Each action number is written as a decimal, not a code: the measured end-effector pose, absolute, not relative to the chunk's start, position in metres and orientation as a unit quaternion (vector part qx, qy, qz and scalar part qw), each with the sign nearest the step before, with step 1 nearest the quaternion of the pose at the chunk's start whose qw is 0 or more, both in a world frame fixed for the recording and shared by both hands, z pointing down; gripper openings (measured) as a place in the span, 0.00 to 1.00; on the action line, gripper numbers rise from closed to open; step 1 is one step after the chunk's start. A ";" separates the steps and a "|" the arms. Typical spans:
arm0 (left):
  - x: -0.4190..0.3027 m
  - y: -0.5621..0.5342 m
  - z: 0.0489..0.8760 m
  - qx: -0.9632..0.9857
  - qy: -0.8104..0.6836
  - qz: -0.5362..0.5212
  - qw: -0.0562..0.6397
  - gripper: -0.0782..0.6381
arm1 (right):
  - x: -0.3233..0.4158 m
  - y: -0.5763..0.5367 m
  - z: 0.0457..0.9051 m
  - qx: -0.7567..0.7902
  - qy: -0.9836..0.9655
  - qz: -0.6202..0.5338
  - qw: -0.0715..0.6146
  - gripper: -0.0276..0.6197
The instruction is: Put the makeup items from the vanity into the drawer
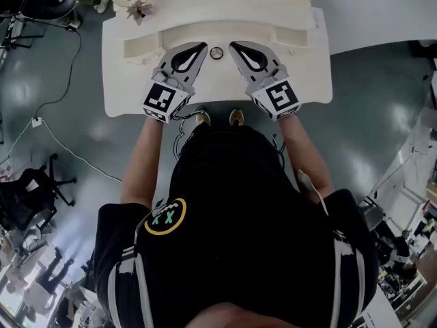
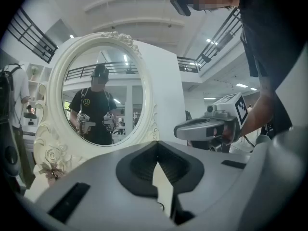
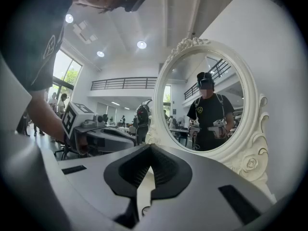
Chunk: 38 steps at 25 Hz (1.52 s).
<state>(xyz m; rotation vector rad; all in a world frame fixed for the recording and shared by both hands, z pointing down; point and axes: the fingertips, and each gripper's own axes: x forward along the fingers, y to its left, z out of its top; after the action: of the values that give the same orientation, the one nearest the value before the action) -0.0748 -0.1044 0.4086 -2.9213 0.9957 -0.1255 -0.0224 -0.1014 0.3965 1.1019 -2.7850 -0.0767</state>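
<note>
- grippers over a white vanity (image 1: 130, 91): left gripper (image 1: 202, 46) and right gripper (image 1: 234, 46) side by side, both clenched tight on nothing.
- small round item (image 1: 216, 52) sits on the vanity between their tips.
- oval mirror (image 3: 211, 100) reflects the person.

Bright, even white light comes from round ceiling lamps (image 3: 141, 44) and tall windows (image 3: 67, 73), shadows are soft, the pale vanity (image 1: 130, 80) nearly washes out, and both gripper views bend strongly toward black vignetted corners, their nearest surfaces slightly blurred.
</note>
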 end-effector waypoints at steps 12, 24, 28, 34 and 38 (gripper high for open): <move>-0.075 -0.106 0.410 -0.944 0.325 -0.046 0.027 0.13 | -0.019 -0.105 0.396 0.371 -0.927 -0.011 0.053 0.08; -0.078 -0.106 0.413 -0.942 0.331 -0.048 0.027 0.13 | -0.028 -0.099 0.403 0.336 -0.940 0.000 0.053 0.45; -0.079 -0.104 0.413 -0.941 0.333 -0.049 0.025 0.13 | -0.036 -0.095 0.411 0.311 -0.948 0.017 0.062 0.81; -0.082 -0.105 0.415 -0.939 0.340 -0.052 0.024 0.13 | -0.042 -0.093 0.424 0.294 -0.952 0.018 0.079 0.97; -0.091 -0.103 0.416 -0.936 0.346 -0.054 0.023 0.13 | -0.047 -0.099 0.445 0.292 -0.951 0.029 0.096 0.97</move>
<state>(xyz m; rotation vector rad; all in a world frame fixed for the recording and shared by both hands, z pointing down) -0.0909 -0.1031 0.4159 -2.9002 1.0718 -0.1662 -0.0468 -0.0991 0.4451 0.8646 -2.8182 0.0855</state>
